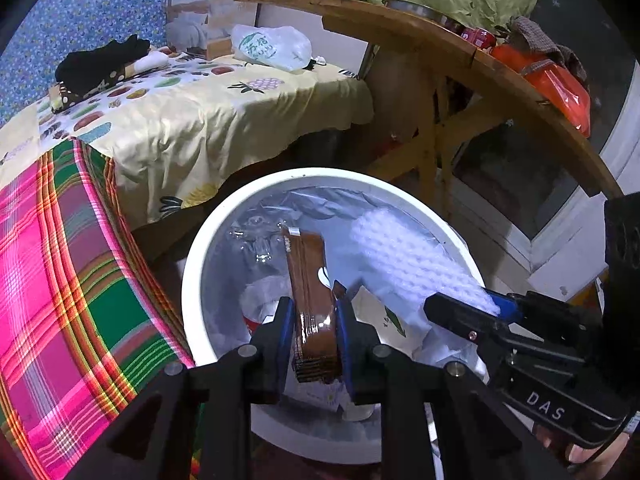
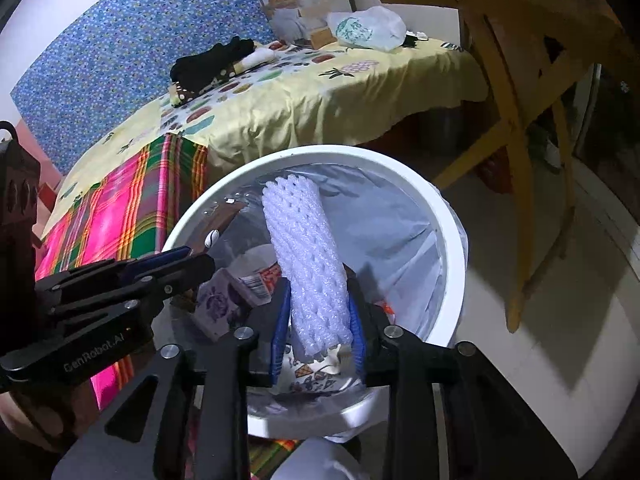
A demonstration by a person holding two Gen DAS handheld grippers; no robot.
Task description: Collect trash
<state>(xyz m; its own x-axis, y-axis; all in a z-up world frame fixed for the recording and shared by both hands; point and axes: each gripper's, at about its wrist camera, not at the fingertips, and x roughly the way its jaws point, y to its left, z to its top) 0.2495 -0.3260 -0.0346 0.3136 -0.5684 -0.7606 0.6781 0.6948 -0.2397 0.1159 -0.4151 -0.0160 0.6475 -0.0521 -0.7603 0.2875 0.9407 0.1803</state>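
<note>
My left gripper (image 1: 313, 312) is shut on a brown wrapper (image 1: 309, 280) and holds it over the white trash bin (image 1: 192, 280). My right gripper (image 2: 318, 312) is shut on a white foam net sleeve (image 2: 304, 256) over the same bin (image 2: 454, 240). The bin has a clear liner and holds paper and packaging scraps (image 2: 256, 284). In the left wrist view the right gripper (image 1: 492, 312) comes in from the right with the foam sleeve (image 1: 408, 256). In the right wrist view the left gripper (image 2: 176, 268) shows at the left with the wrapper (image 2: 216, 224).
A bed with a yellow fruit-print sheet (image 1: 224, 112) and a pink-green plaid cloth (image 1: 60, 280) lies left of the bin. A plastic bag (image 1: 272, 46) and black cloth (image 1: 104, 60) lie on it. A wooden table (image 1: 460, 52) with an orange bag (image 1: 556, 84) stands behind the bin.
</note>
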